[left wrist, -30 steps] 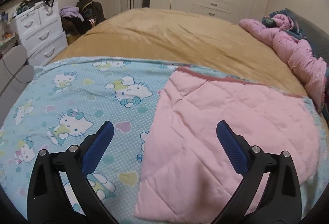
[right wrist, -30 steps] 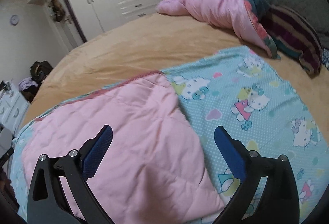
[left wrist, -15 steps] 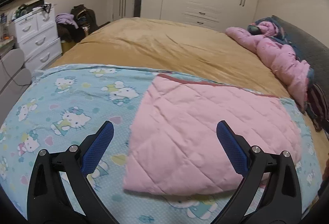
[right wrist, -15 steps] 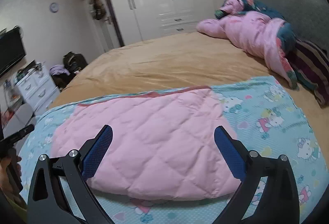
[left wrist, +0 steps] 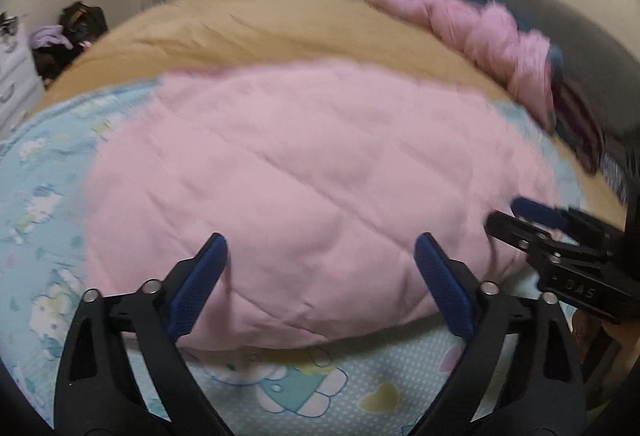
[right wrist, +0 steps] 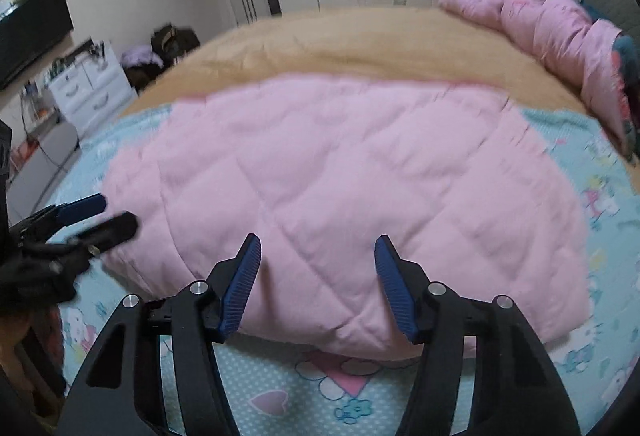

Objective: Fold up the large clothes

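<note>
Just ahead of right gripper (right wrist: 318, 248): quilt (right wrist: 340, 172)

Left wrist view: both grippers over a folded quilt on a bed.

Left gripper (left wrist: 320, 268) jaws closing, blue pads (left wrist: 196, 284) either side of the near fold of the pink quilted side (left wrist: 312, 180), not pressing it. Blue cartoon-print side (left wrist: 48, 220) shows left and along the near edge. Right gripper (left wrist: 520, 216) enters from the right edge, by the quilt's right side. Tan bedspread (left wrist: 280, 32) beyond; pink padded jacket (left wrist: 480, 24) at the far right. Blurred.
</note>
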Motion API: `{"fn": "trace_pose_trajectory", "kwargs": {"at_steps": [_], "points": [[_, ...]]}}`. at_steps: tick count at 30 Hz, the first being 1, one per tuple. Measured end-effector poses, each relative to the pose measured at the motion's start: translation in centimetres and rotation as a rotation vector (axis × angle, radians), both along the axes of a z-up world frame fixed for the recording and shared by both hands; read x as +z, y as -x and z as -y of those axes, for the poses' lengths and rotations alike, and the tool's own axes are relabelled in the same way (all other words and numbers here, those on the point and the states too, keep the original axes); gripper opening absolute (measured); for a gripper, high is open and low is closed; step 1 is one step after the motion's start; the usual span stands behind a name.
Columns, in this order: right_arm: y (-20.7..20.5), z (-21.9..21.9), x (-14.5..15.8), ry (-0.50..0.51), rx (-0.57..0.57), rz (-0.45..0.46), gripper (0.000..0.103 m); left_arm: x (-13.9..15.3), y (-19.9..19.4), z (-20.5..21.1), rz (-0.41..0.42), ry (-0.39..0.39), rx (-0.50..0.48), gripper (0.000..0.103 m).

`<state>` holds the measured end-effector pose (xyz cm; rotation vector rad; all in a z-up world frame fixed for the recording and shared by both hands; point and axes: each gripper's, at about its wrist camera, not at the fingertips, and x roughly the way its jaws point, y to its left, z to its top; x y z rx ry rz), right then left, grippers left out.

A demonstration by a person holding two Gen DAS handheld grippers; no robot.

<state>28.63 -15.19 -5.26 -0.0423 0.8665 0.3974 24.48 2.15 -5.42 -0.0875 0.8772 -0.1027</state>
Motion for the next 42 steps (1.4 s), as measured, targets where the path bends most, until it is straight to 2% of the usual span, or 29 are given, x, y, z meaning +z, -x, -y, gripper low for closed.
{"fn": "trace_pose_trajectory", "kwargs": {"at_steps": [2, 4, 12, 16, 20, 21, 23, 31, 35, 42], "points": [[-0.4, -0.4, -1.0, 0.027, 0.009, -0.022, 0.06, -2.0, -0.6, 0.1, -0.038, 0.001, 0.001, 0.086], [-0.7, -0.4, -1.6, 0.017, 0.011, -0.036, 0.06, -3.1, -0.8, 0.0, -0.03, 0.007, -0.004, 0.086], [-1.3, -0.7, -3.6, 0.021, -0.008, -0.022, 0.061, -4.8, -1.3, 0.2, -0.021, 0.011, -0.013, 0.086], [-0.8, 0.1, -2.2, -0.016, 0.01, -0.015, 0.063, -3.3, -0.7, -0.1, -0.009, 0.021, -0.025, 0.086], [0.5, 1.4, 0.0, -0.071, -0.011, 0.03, 0.081, -1.9, 0.1, -1.1, -0.005, 0.045, -0.011, 0.086], [1.0, 1.8, 0.6, -0.088, -0.009, 0.051, 0.085, -1.6, 0.3, -1.3, 0.0, 0.05, -0.004, 0.092], [1.4, 2.0, 1.3, -0.103, -0.006, 0.063, 0.092, -0.8, 0.8, -1.8, 0.017, 0.055, 0.012, 0.094], [3.4, 2.1, 3.6, -0.134, 0.017, 0.109, 0.094, 1.4, 2.5, -3.8, 0.064, 0.008, 0.101, 0.094], [4.0, 2.1, 4.5, -0.128, 0.031, 0.132, 0.098, 1.9, 3.1, -5.2, 0.074, -0.013, 0.139, 0.094], [3.5, 3.4, 5.2, -0.114, 0.015, 0.151, 0.099, 2.3, 3.4, -7.9, 0.092, -0.028, 0.219, 0.094]]}}
